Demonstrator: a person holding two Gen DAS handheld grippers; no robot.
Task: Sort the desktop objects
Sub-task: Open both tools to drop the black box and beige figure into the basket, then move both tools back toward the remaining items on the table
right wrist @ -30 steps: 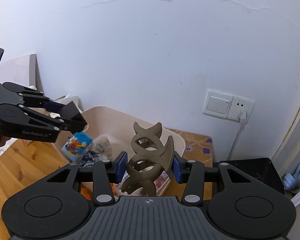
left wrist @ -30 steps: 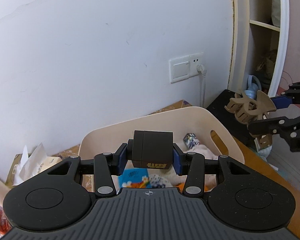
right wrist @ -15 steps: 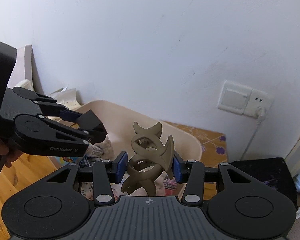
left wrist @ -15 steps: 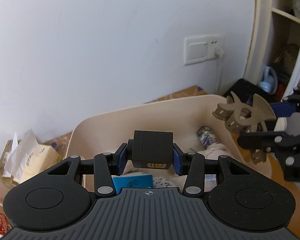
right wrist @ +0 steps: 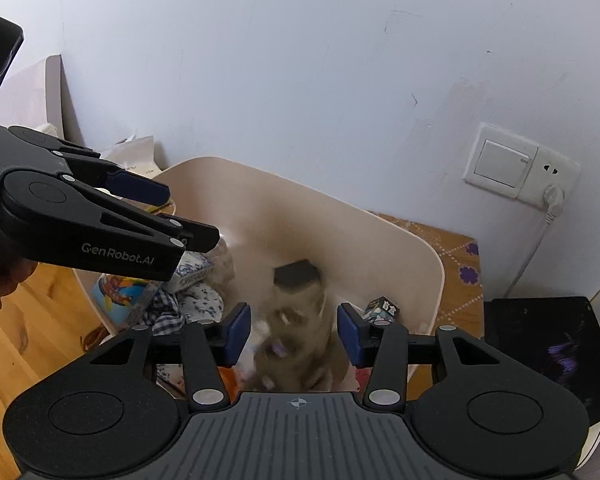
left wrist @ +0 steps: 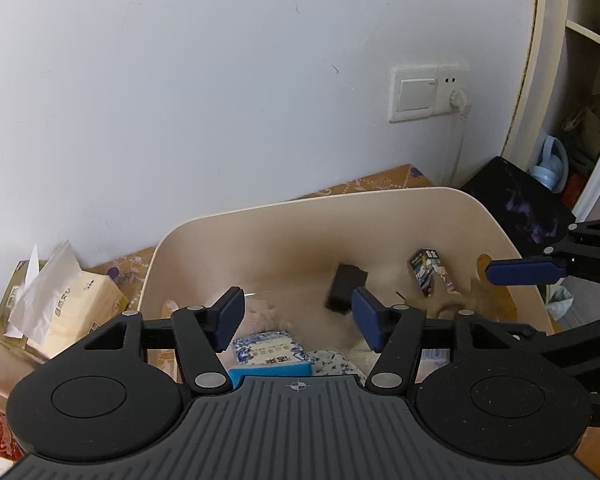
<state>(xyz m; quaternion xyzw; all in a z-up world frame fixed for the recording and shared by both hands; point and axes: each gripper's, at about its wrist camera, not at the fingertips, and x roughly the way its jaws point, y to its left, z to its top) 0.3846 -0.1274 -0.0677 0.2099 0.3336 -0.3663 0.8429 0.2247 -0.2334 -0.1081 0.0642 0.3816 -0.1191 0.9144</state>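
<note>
Both your left gripper point(left wrist: 298, 314) and right gripper point(right wrist: 294, 330) have just been opening, fingers released, so the cube point(left wrist: 346, 288) and clip point(right wrist: 296, 336) fall into the bin point(left wrist: 300, 216); keep them over it.

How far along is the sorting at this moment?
Several items already lie in the beige bin. Both grippers' jaws have just been opening: the black block falls clear of the left gripper, the blurred hair claw drops between the right gripper's pads. The tissue pack remains outside.
</note>
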